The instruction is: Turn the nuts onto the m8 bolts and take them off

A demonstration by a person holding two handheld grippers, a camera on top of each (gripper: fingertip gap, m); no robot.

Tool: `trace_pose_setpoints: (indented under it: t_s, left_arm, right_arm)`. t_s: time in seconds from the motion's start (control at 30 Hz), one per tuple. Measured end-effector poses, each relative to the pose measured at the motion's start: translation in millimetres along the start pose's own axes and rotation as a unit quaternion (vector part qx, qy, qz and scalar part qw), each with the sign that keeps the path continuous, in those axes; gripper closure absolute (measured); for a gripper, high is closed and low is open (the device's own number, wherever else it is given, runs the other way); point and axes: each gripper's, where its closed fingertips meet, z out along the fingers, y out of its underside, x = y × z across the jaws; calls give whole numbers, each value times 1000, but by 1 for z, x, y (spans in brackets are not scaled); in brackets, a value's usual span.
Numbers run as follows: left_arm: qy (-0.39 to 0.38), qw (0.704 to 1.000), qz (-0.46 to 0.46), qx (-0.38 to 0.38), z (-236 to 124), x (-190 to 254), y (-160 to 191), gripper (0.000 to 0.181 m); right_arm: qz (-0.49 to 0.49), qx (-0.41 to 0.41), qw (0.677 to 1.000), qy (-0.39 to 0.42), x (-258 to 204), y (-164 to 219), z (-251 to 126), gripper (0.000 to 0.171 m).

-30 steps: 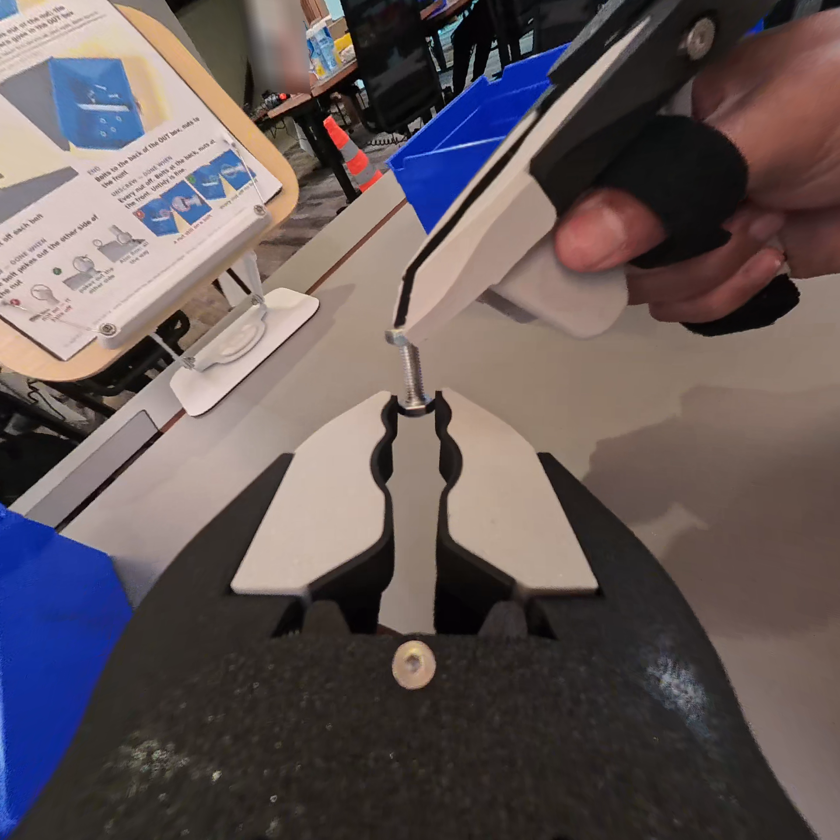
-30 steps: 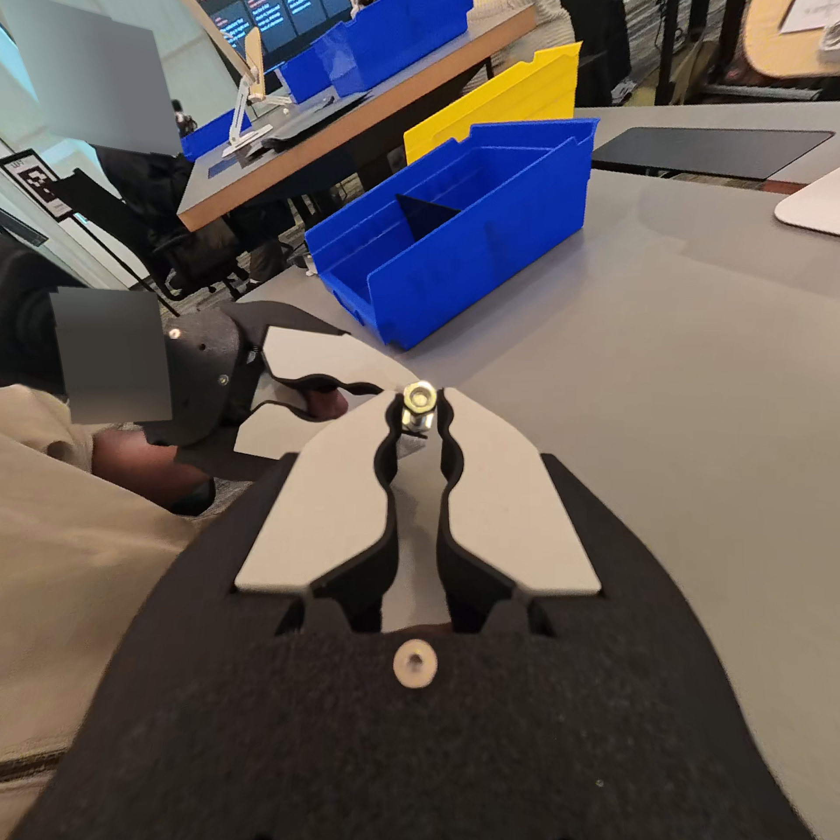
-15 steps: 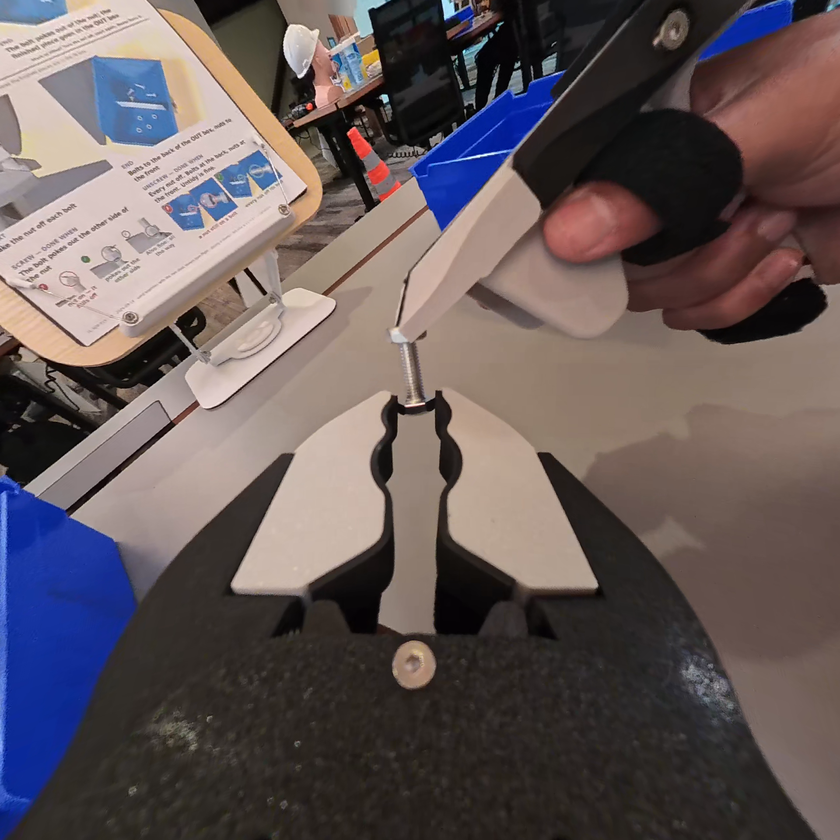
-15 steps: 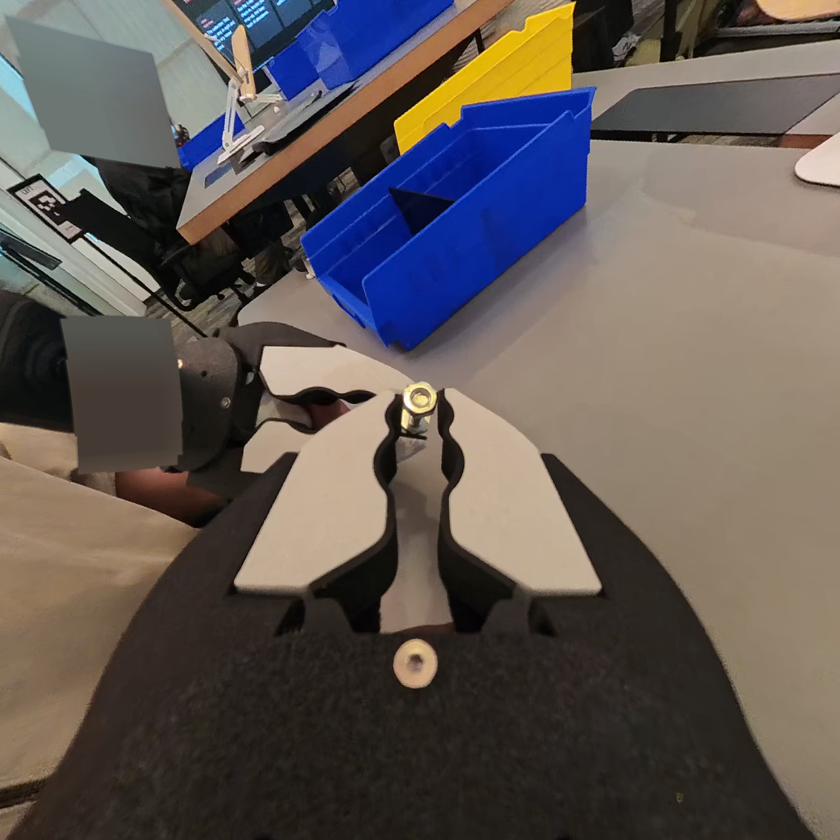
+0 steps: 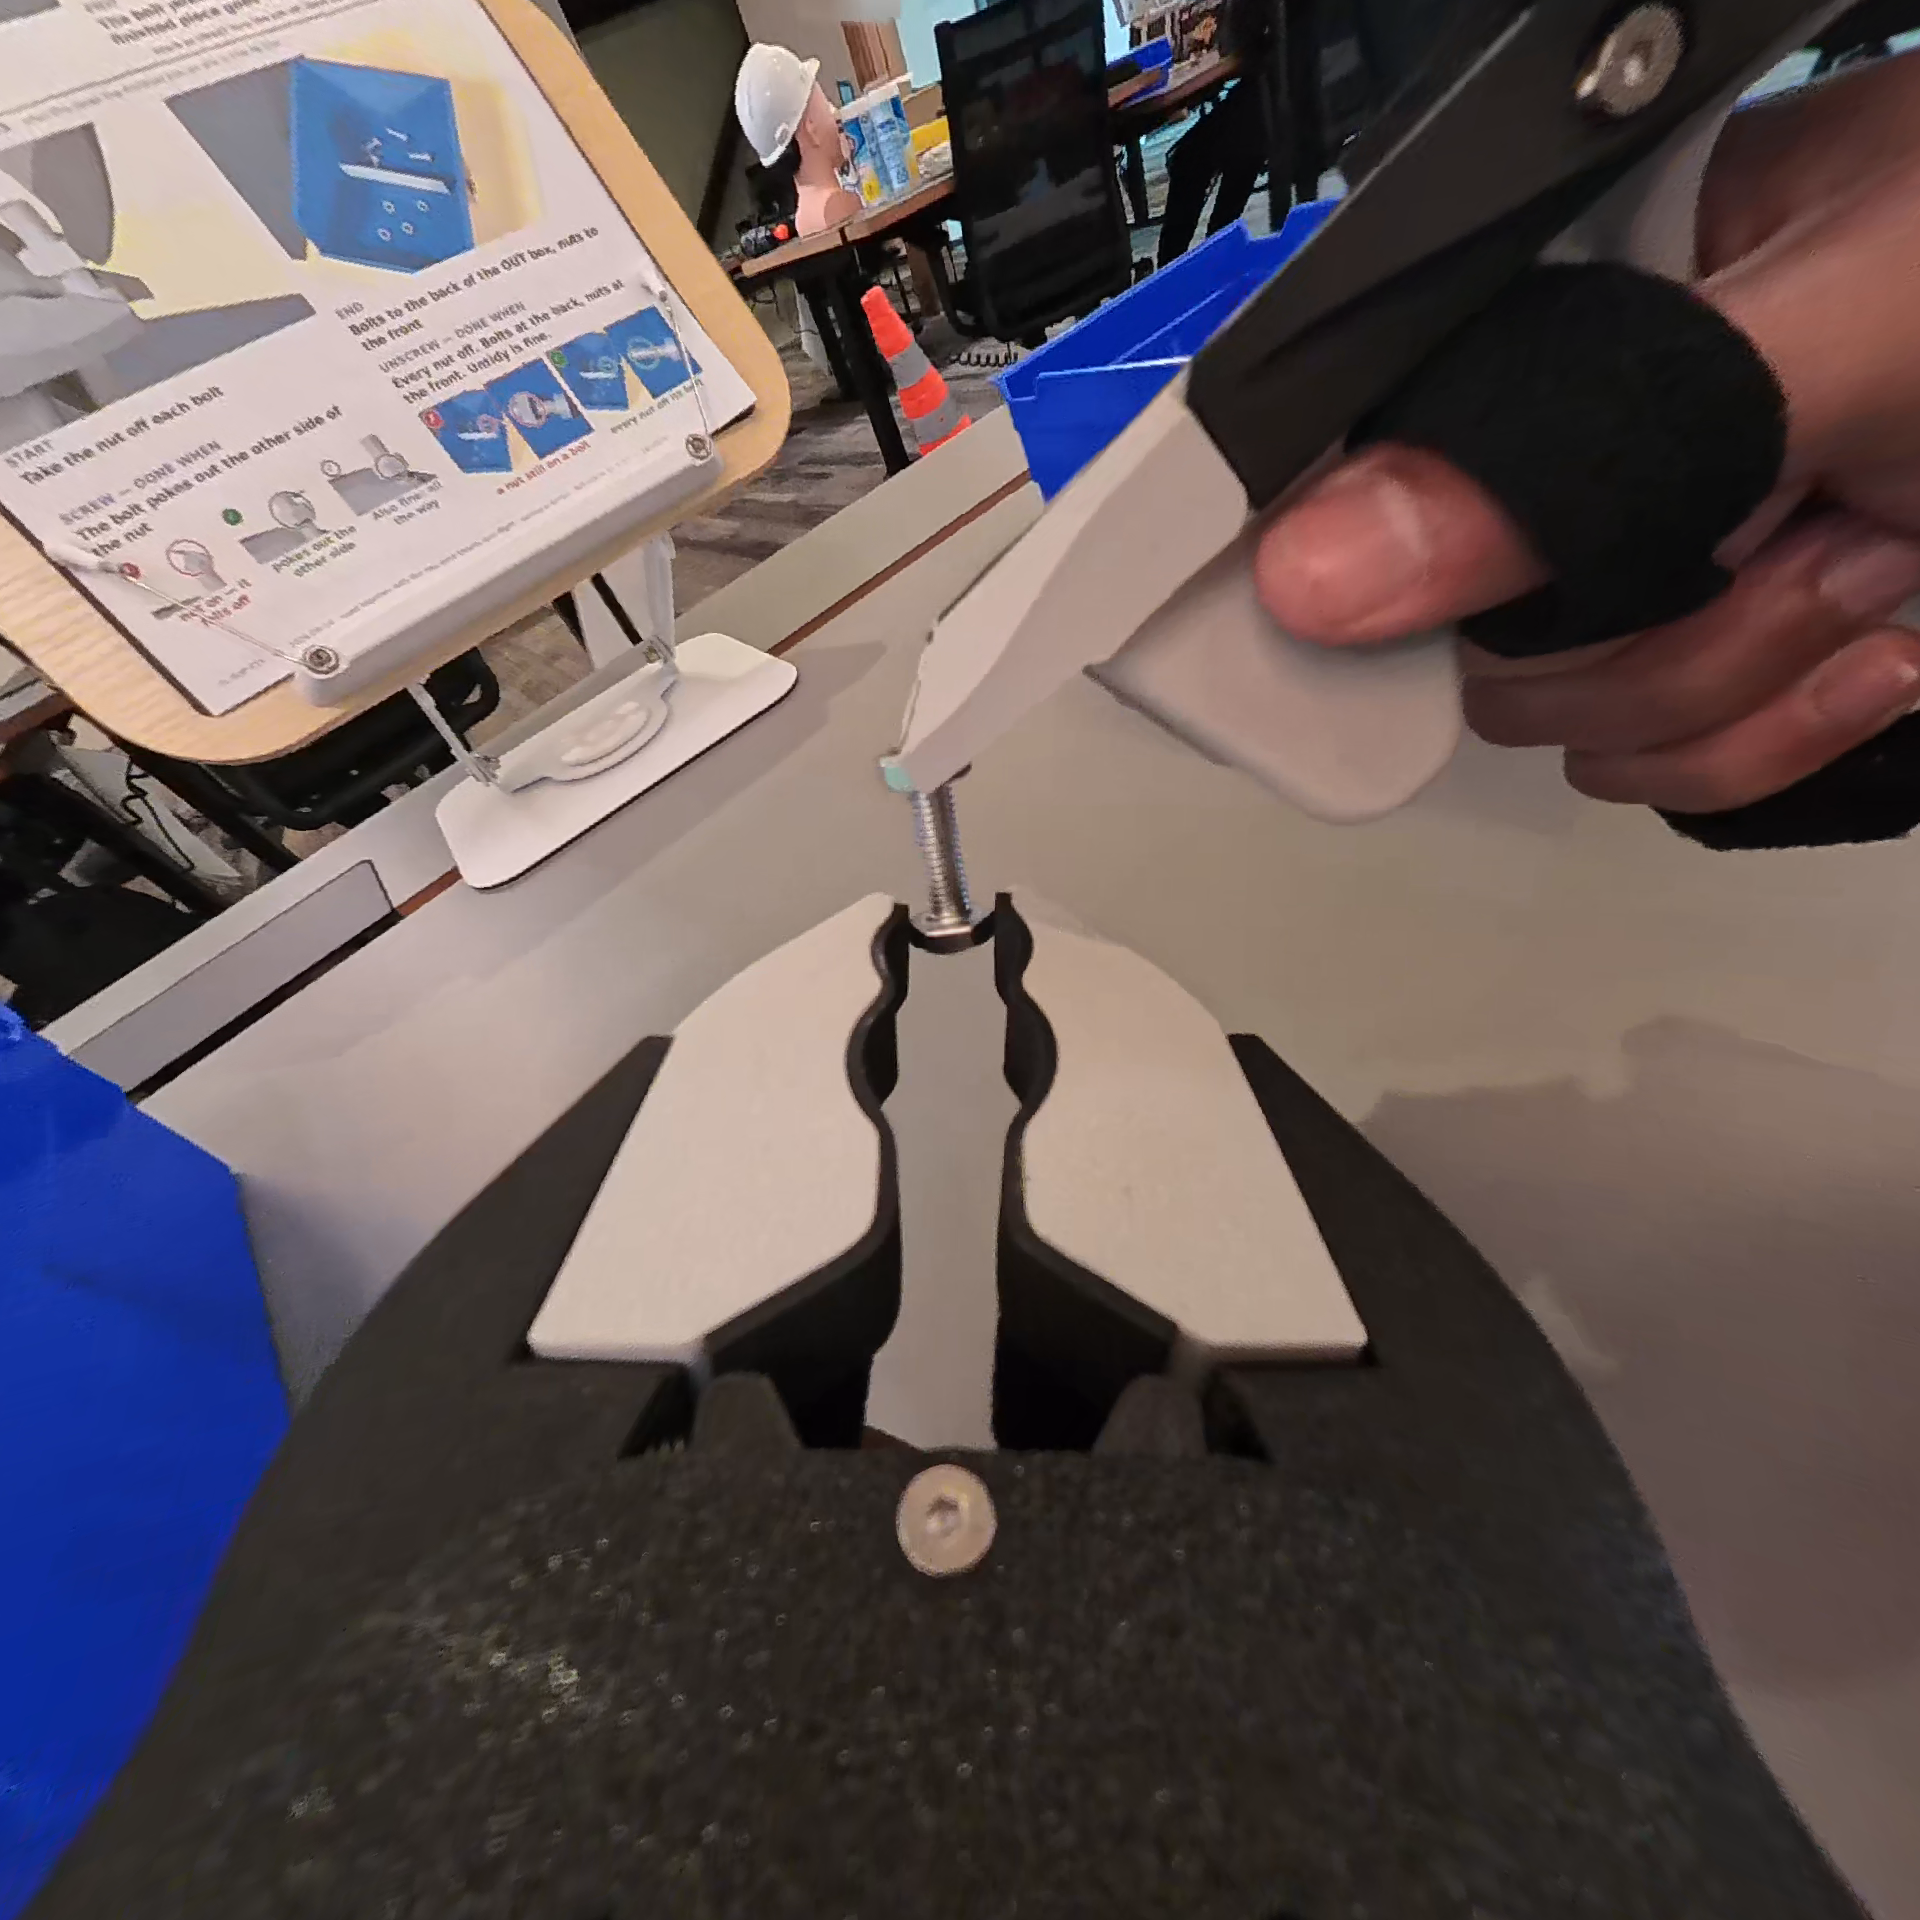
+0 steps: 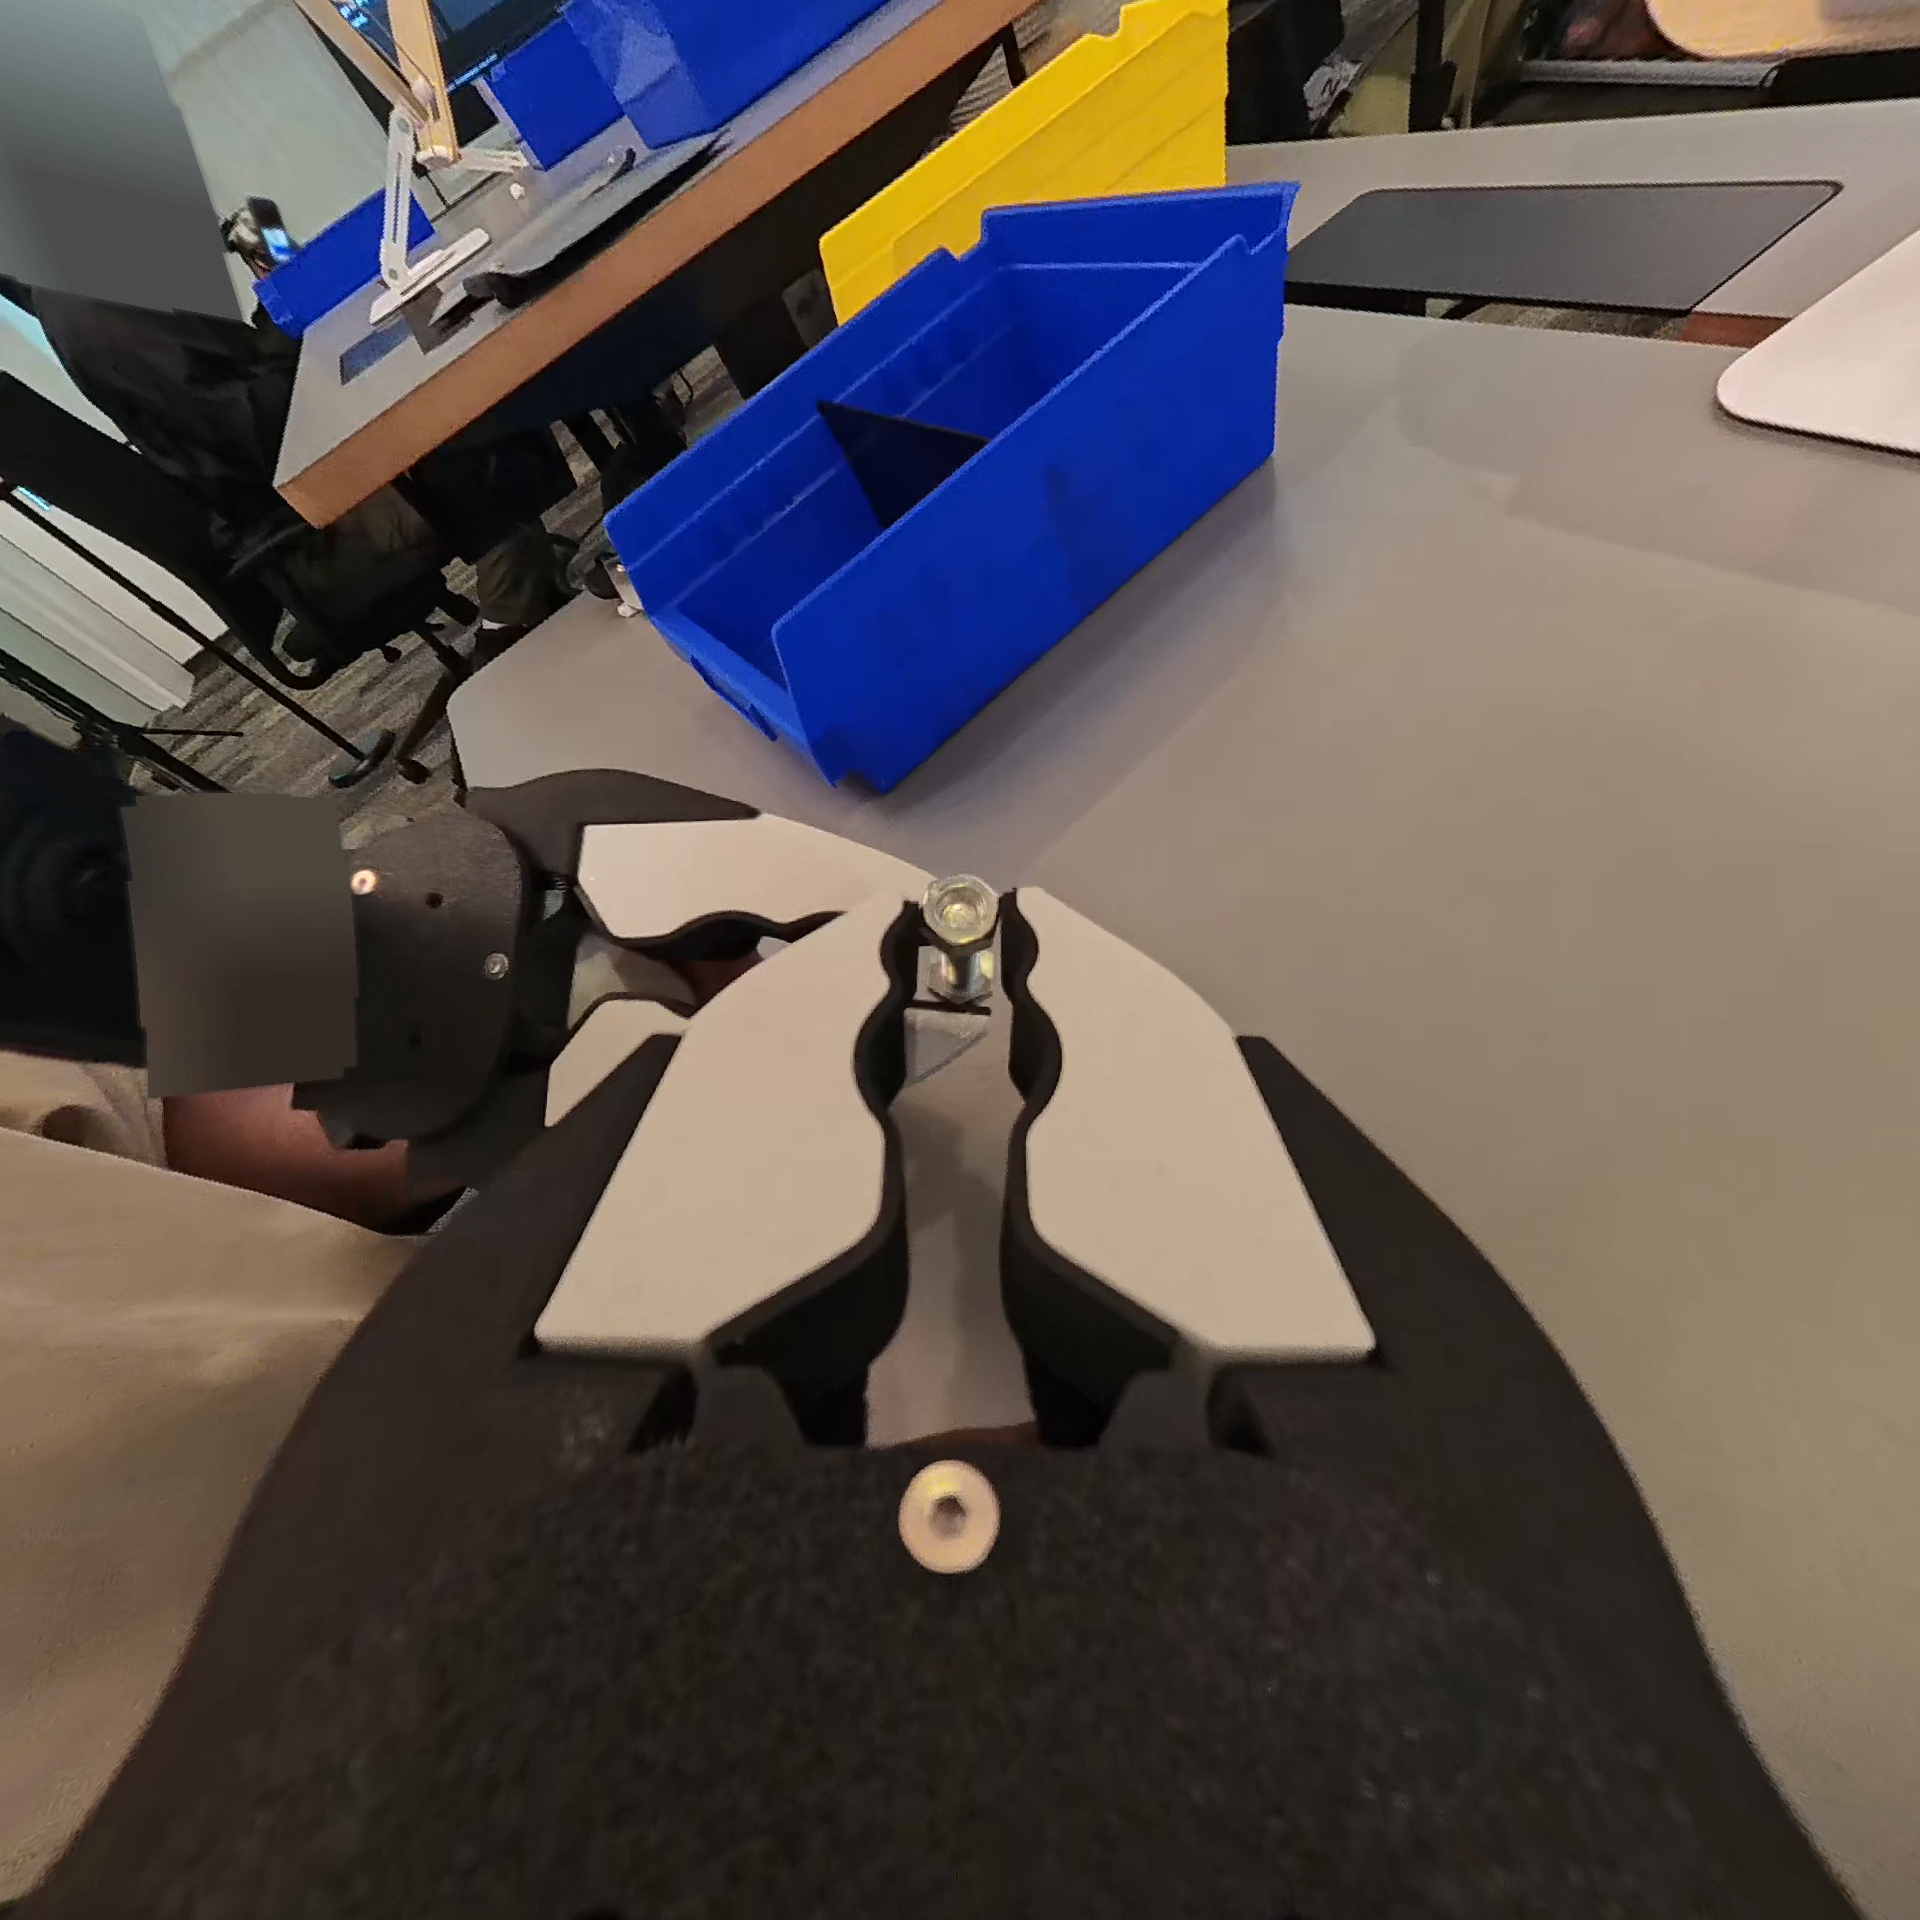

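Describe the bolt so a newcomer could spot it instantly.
Start at the grey table and find the two grippers meeting tip to tip above it. Between them stands the bolt, a short silver threaded rod: the left gripper pinches its lower end, the right gripper its top. Nothing else nearby is metal and threaded.

Work surface: grey table (image 6: 1507, 727), matte, soft shadows cast on it.
Far desks: wood-edged tables (image 6: 644, 260) seen far left.
Seating: black chairs (image 5: 1029, 177) set at the far desk.
Floor: dark patterned carpet (image 5: 831, 457); an orange cone (image 5: 914, 374) stood on it.
Bins: yellow bin (image 6: 1039, 156) seen behind a blue bin (image 6: 987, 499).
Light: even indoor lighting.
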Motion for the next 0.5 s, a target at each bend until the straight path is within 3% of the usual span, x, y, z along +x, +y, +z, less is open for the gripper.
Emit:
trace_pose_setpoints:
  t_s: [0.5]
  left_arm:
    - [24,999,-26,3,1,0,-1,166]
  right_arm:
    - [-12,-1,1000,-14,-6,-4,2,157]
